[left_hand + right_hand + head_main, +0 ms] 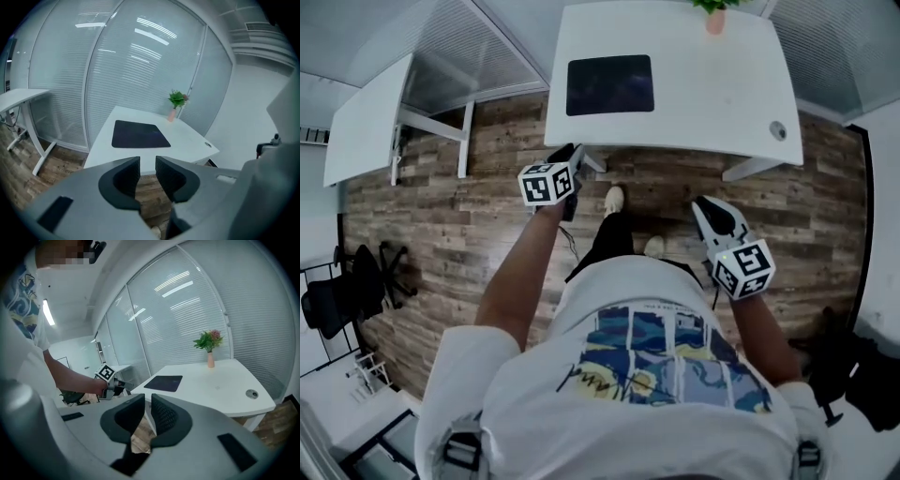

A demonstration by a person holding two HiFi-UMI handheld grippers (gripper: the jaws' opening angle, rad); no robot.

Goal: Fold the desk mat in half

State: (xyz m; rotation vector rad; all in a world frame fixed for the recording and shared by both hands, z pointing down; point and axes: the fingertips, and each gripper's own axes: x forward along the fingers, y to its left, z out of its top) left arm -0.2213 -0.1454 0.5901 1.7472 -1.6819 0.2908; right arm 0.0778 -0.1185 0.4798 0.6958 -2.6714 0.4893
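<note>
The approach is in hand, and folding has not begun. The desk mat (609,84) lies flat on the left half of the worktop (712,103), well short of both claws. The left claw (147,176) and the right claw (147,417) stand slightly apart, empty. Next, probably: reach a mat edge and pinch it without creasing.

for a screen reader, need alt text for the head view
A dark desk mat lies flat and unfolded on a white desk. A person stands before it on a wood floor, left gripper and right gripper pointing toward the desk.
</note>
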